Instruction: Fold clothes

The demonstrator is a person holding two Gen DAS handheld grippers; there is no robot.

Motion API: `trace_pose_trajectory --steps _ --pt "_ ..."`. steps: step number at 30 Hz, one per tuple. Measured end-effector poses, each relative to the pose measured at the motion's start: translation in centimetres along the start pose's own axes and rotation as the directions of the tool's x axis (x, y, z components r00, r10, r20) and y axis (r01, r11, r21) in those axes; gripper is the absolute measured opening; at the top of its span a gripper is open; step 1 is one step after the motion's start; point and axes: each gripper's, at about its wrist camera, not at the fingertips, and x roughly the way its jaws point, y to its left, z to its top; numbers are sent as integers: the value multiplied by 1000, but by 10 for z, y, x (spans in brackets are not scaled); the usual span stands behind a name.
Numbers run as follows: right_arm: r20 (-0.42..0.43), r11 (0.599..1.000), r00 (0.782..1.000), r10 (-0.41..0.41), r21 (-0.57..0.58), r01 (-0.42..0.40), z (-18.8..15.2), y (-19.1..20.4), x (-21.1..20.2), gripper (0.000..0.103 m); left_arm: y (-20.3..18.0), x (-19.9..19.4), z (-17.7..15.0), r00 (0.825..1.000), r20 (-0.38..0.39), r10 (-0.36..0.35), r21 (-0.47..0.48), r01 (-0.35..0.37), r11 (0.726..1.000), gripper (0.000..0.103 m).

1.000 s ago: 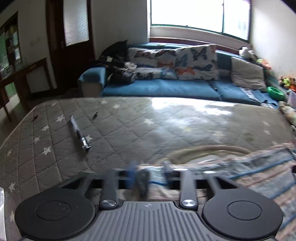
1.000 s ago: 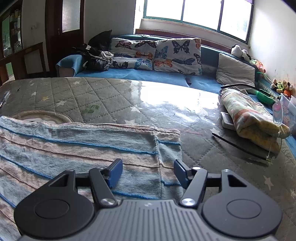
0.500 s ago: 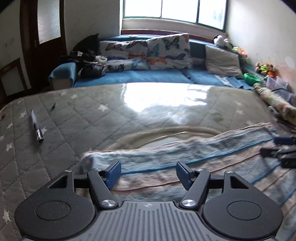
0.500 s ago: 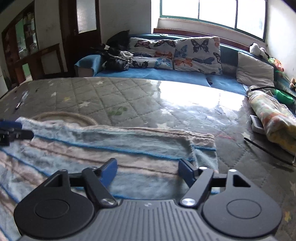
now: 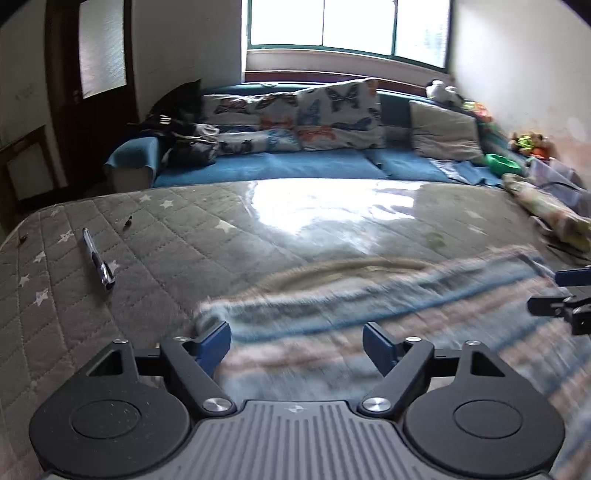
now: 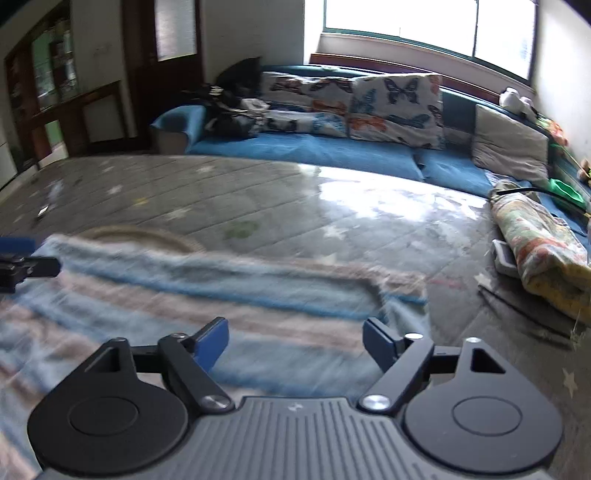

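Bare mattress [image 5: 314, 229] lies open ahead; a pen [image 5: 98, 260] left, a rolled blanket [image 6: 543, 247] right.

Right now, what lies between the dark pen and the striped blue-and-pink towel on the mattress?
Only bare grey quilted mattress lies between the dark pen and the striped towel, in the left wrist view.

Each claw [image 5: 296, 341] has blue finger pads [image 5: 212, 341], black linkage arms, silver screws and a ribbed grey body.

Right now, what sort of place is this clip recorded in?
Most likely a living room in a home: a blue sofa with butterfly cushions under a window, and a quilted mattress bearing the striped towel.
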Motion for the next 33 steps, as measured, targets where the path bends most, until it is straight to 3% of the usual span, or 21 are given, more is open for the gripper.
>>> trace_pose_trajectory --steps 5,11,16,21,23,33 --pt "-18 999 999 51 -11 -51 -32 18 -27 84 1 -16 -25 999 -26 -44 1 44 999 84" --pt "-18 1000 1000 24 -7 -25 -40 16 -25 86 3 -9 -36 995 -55 -78 6 79 997 85" --pt "-18 1000 1000 0 -4 -1 -47 13 -23 90 14 -5 -33 998 -44 -42 -10 42 999 86" --pt "-18 1000 1000 -4 -1 4 -51 14 -27 92 21 -25 -30 1000 -4 7 -22 -7 1000 87" --pt "-18 1000 1000 -4 -1 4 -53 15 -30 92 20 -37 -32 999 21 47 23 -47 999 87" --pt "-17 1000 1000 -5 -12 4 -76 24 -60 92 47 -95 -93 998 -11 57 12 -57 998 88"
